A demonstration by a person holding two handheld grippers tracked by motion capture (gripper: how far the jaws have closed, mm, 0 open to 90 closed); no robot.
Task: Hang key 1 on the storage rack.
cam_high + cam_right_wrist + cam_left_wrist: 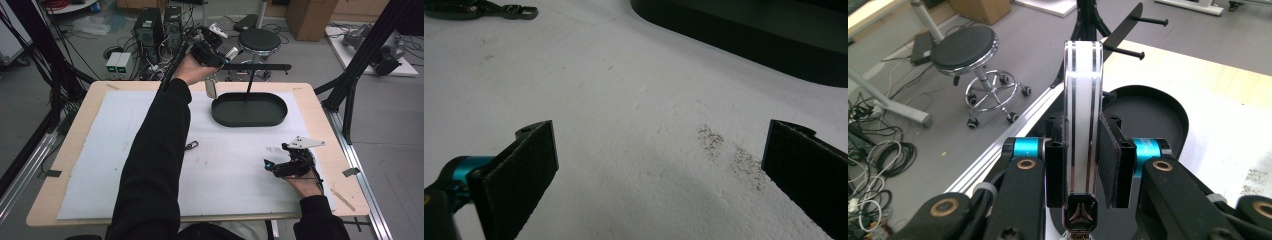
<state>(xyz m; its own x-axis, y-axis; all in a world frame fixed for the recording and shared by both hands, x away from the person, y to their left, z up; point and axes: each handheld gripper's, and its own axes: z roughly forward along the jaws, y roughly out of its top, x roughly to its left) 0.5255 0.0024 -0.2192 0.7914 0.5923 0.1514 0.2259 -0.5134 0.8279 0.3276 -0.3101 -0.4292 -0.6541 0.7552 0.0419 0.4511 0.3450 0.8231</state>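
Note:
My left gripper [212, 57] is raised over the table's far edge, just left of the black stand. Its jaws [1083, 130] are shut on a flat white strip with chrome edges [1083, 100], which stands upright between the pads and has a dark clasp at its near end. A pale oblong piece [211, 89] hangs under that hand. Ahead of it are the stand's crossbar [1125, 22] and pegs. My right gripper [280, 167] rests low at the table's right front, open [659, 132], with bare white mat between the jaws.
A black oval tray [272, 119] holds the stand's rod at the far middle of the white mat [100, 165]; its wall [749, 45] lies beyond my right jaws. A small metal clip [191, 145] lies mid-mat, and the clip [484, 10] lies far left of those jaws. A stool [259, 40] stands beyond the table.

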